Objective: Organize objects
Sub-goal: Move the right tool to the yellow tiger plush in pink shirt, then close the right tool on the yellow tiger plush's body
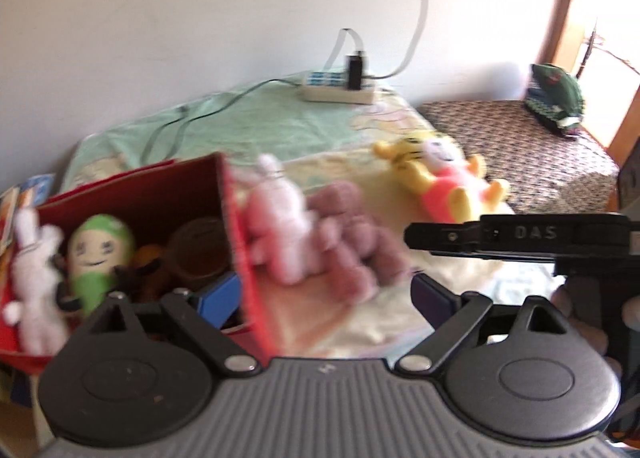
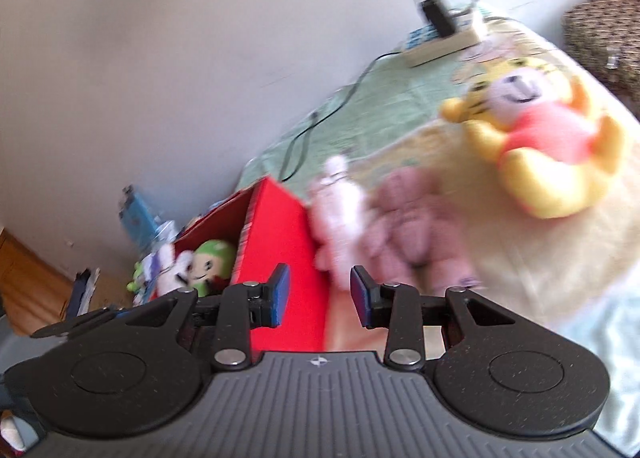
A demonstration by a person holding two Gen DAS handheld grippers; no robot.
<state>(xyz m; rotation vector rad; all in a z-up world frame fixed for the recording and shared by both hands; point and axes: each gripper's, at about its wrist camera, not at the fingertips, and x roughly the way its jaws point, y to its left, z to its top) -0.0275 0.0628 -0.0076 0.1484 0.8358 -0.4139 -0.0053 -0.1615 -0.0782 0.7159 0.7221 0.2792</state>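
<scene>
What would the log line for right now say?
left claw: open, empty | right claw: open, empty | red cardboard box: toys inside | pink plush bunny, mauve plush bear, yellow plush bear: on bed

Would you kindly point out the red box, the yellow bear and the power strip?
red box [image 2: 286, 242], right wrist view, its outer side wall.
yellow bear [image 2: 548, 138], right wrist view, its pink shirt.
power strip [image 1: 340, 92], left wrist view, its white body.

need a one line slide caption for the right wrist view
Open right gripper faces a red cardboard box of plush toys, beside a pale pink plush bunny on the bed.
</scene>
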